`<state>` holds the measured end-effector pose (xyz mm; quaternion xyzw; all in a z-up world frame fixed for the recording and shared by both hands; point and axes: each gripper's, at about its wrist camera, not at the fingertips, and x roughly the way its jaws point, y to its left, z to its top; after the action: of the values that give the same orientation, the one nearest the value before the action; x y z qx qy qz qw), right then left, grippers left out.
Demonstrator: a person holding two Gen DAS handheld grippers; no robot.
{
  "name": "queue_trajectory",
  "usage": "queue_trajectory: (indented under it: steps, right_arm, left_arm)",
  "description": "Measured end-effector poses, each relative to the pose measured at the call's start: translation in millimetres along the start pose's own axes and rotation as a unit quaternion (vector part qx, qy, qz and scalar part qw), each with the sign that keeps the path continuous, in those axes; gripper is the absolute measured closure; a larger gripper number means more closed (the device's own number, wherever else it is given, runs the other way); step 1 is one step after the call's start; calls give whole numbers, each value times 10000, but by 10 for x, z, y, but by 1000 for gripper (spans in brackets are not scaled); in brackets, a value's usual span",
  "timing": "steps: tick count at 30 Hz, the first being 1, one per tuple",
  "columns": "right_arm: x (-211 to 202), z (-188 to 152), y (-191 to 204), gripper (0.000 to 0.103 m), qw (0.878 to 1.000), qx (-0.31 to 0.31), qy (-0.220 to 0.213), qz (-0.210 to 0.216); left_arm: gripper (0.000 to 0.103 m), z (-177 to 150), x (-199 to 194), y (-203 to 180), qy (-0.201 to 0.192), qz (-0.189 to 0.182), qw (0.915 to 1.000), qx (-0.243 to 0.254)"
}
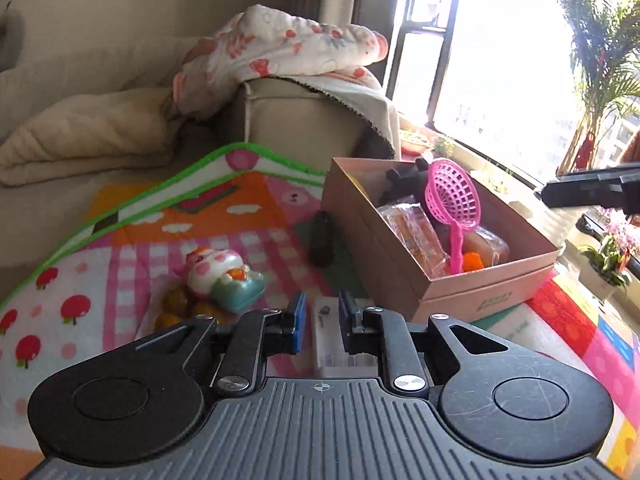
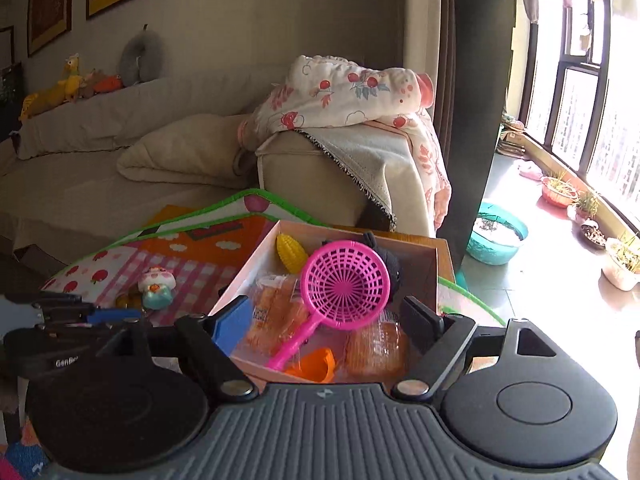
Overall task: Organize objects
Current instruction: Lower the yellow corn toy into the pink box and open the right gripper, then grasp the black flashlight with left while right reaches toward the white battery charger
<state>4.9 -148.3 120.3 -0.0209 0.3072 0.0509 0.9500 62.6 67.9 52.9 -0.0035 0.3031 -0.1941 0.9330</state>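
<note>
Covering floor by sofa (image 2: pixel 120 168): play mat (image 1: pixel 132 248) w/ cardboard box (image 1: pixel 400 280) on top.

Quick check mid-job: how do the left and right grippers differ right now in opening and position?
The left gripper has its jaws narrowly apart around a white flat item on the play mat; whether they touch it is unclear. The right gripper is spread wide and holds nothing. The left sits low beside the cardboard box, while the right is over the box, with the pink strainer between its fingers' line of sight. Both have blue pads.
</note>
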Motion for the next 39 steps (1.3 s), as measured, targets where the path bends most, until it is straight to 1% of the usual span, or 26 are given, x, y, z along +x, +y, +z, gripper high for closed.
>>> queue_trajectory:
  steps: [4,6,9,11,13,14,15,20,23,26,31,36,38,39]
  right_arm:
    - [57,-535,107,20,9996,13,286,14]
    - [121,-764,153,20,9989,79,457,62]
    - [209,-979,214,20,9984,63,558,0]
    - [237,-1061,233,20,9985,53,552,-16]
    - [275,-1118,232,20,9981,115,606,55]
    - [293,-1141,232,20,9978,160,639,88]
    - [317,-1160,228,19,9976,194,659,117]
    - [318,-1192,265,13,9982,98,572,144]
    - [320,-1189,270,11,9982,89,579,150]
    - [332,-1187,269,5,9980,98,609,132]
    - [353,-1182,259,3,9978,130,645,109]
    - [356,-1178,288,2,9977,83,669,-10]
    - [352,-1169,317,2,9976,50,685,-55]
    - [350,-1160,333,2,9974,64,724,16]
  left_arm:
    - [84,275,360,-20,132,71,9993,335]
    - [84,379,543,-10,257,38,9989,396]
    - [84,500,782,5,468,-73,9980,420]
    - [84,554,946,13,673,-41,9967,453]
    - [83,564,1098,18,863,62,9952,455]
    - [80,560,1158,18,915,61,9948,444]
    - [84,561,1209,30,964,26,9946,394]
    - [79,563,1360,128,1090,38,9940,55]
    - [78,554,1402,176,1096,34,9939,-116]
    - [78,537,1405,170,1012,90,9947,-130]
    - [79,501,1322,157,956,138,9948,-338]
    - [79,373,997,124,767,-69,9966,-294]
    - [79,287,770,127,694,-102,9971,-291]
    - [79,244,660,128,666,-95,9973,-300]
